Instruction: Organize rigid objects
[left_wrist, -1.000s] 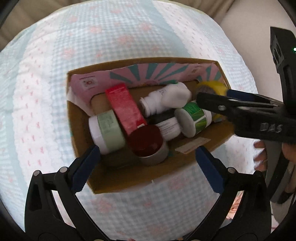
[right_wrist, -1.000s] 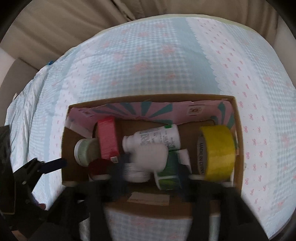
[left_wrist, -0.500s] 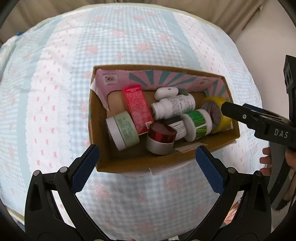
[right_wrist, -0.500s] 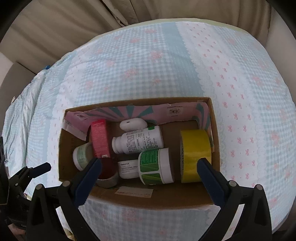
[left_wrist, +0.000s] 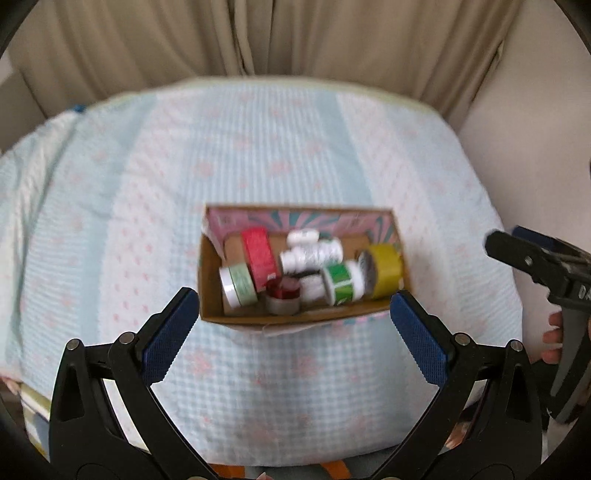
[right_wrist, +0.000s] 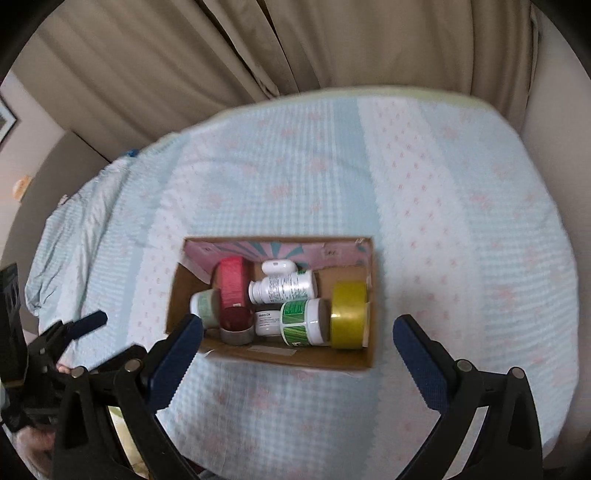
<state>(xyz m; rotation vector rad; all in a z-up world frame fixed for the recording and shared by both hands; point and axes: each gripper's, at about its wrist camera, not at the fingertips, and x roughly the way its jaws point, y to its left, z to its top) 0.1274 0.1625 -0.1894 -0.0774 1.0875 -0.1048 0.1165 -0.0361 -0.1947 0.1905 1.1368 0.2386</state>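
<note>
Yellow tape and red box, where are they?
yellow tape (right_wrist: 349, 314), right wrist view, on its outer yellow band.
red box (right_wrist: 233, 282), right wrist view, on its broad red face.

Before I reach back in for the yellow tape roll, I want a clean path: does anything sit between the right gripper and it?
Nothing visible does. The right gripper is open above the cardboard box, and the yellow tape roll stands uncovered at the box's right end.

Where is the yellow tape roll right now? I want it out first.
In the right wrist view, the yellow tape roll stands on edge at the right end of the cardboard box, just right of the green-labelled jar.
</note>
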